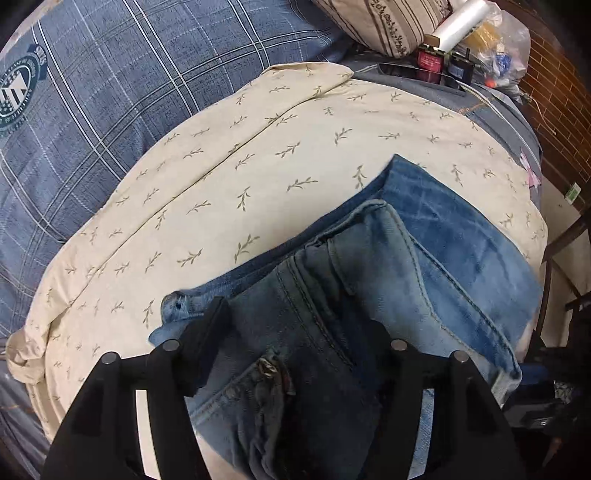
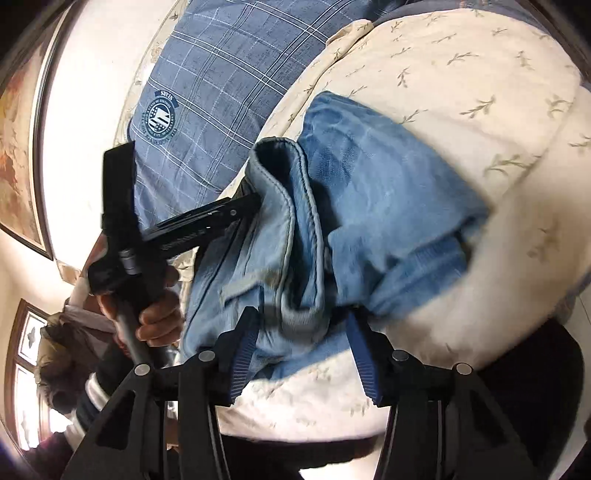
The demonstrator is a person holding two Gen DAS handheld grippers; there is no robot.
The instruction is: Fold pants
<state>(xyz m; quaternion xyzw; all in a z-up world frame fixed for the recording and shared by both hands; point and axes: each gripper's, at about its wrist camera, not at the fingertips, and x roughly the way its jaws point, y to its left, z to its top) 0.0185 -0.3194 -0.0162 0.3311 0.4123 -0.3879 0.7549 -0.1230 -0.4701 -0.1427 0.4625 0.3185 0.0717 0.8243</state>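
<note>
The jeans are seen lying in a partly folded bundle on a cream sheet printed with small sprigs, near the sheet's right edge in the left wrist view. Several layers of denim are stacked, with the waistband and a rear pocket uppermost and a darker leg panel spread underneath.

The left gripper is set astride the waistband end, its fingers standing apart on either side of the cloth; whether the denim is actually pinched cannot be told, since much of the right finger is hidden by fabric. In the right wrist view the right gripper is shown with its blue pads wide apart around a bunched fold (nothing clamped between them, as far as can be judged), and the left tool is seen reaching into the bundle from the side.

The denim is judged heavy for cloth, limp yet thick, and not slippery; stacked layers are likely to slide and open if only the top ply is lifted. A hold is best taken at the stiff waistband or along a stitched seam, through all layers.

Beyond the sheet a blue plaid cover is spread, with a striped pillow and clutter at the far edge.
</note>
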